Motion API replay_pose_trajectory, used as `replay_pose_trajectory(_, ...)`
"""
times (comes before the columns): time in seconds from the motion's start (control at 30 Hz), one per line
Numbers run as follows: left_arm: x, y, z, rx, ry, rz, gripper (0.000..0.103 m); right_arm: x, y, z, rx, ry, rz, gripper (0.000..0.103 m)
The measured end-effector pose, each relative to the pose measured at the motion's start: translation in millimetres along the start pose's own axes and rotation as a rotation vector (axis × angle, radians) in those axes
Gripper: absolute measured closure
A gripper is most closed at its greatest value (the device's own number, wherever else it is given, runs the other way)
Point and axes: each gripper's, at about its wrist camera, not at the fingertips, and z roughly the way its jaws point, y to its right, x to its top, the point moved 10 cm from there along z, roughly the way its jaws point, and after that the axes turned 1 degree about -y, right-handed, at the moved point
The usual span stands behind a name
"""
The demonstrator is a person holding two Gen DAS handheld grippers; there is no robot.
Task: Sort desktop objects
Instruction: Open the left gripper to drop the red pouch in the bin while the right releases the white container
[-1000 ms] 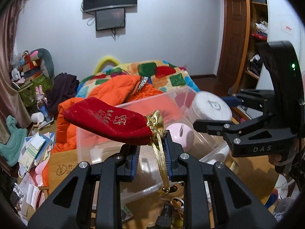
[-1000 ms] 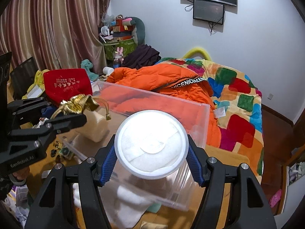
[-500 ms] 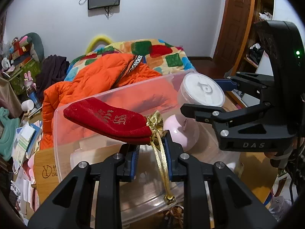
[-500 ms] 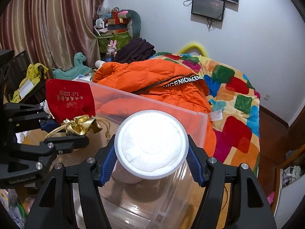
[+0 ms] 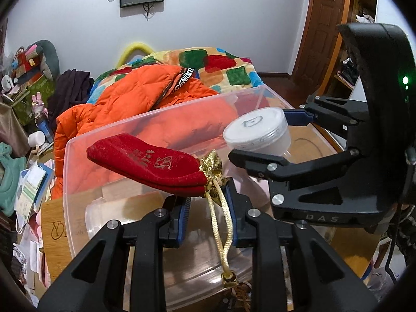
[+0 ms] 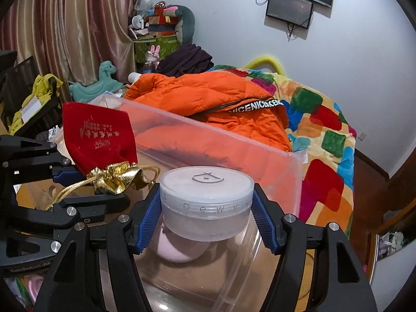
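My left gripper (image 5: 208,197) is shut on the gold-tied neck of a red velvet pouch (image 5: 145,161) and holds it over the clear plastic bin (image 5: 78,143). The pouch (image 6: 96,132) also shows at the left of the right wrist view. My right gripper (image 6: 206,213) is shut on a round white jar (image 6: 206,195) and holds it over the bin's inside (image 6: 273,161). The jar (image 5: 257,132) also shows in the left wrist view. A pink rounded object (image 6: 179,249) lies in the bin under the jar.
The bin stands on a wooden table (image 5: 52,228). Behind it lie an orange jacket (image 5: 124,98) and a bed with a patchwork blanket (image 6: 325,119). Clutter and toys (image 5: 26,78) fill the left side. A wooden door (image 5: 322,26) is at the back right.
Both grippers have moved forward and lower over the bin. The jar has tilted and dropped inside the bin's rim. The pouch hangs over the bin's inside.
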Motion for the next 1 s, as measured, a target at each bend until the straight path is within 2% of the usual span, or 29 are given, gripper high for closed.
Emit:
replay_pose_trajectory(0.1,0,-1,-1,0.010,0.004,0.007,0.075,-3,-2,2,-0.015,-0.009,-0.022,0.041)
replay_pose_trajectory(0.2,-1,-3,-2,0.010,0.006,0.006,0.070,-6,-4,3,-0.026,-0.017,-0.038,0.040)
replay_pose_trajectory(0.27,-1,-6,-3,0.007,0.008,-0.004,0.063,-7,-3,2,-0.030,-0.024,-0.040,0.039)
replay_pose_trajectory(0.33,0,-7,-6,0.001,0.013,-0.012,0.062,-7,-2,-2,-0.035,-0.020,-0.040,0.036)
replay_pose_trajectory(0.5,5,-8,-15,0.007,0.036,-0.017,0.052,-6,1,-17,-0.056,0.008,-0.039,0.028)
replay_pose_trajectory(0.6,7,-5,-24,0.017,0.053,-0.004,0.051,-6,1,-28,-0.060,0.023,-0.037,0.027)
replay_pose_trajectory(0.73,6,-2,-40,0.037,0.084,0.011,0.038,-9,-2,-45,-0.070,0.041,-0.032,0.025)
replay_pose_trajectory(0.83,5,-1,-54,0.053,0.107,0.021,0.036,-12,-7,-60,-0.081,0.068,-0.036,0.023)
replay_pose_trajectory(0.93,2,1,-67,0.058,0.127,0.027,0.028,-16,-14,-75,-0.084,0.094,-0.046,0.022)
replay_pose_trajectory(1.0,0,2,-74,0.067,0.139,0.033,0.028,-19,-18,-83,-0.079,0.102,-0.047,0.022)
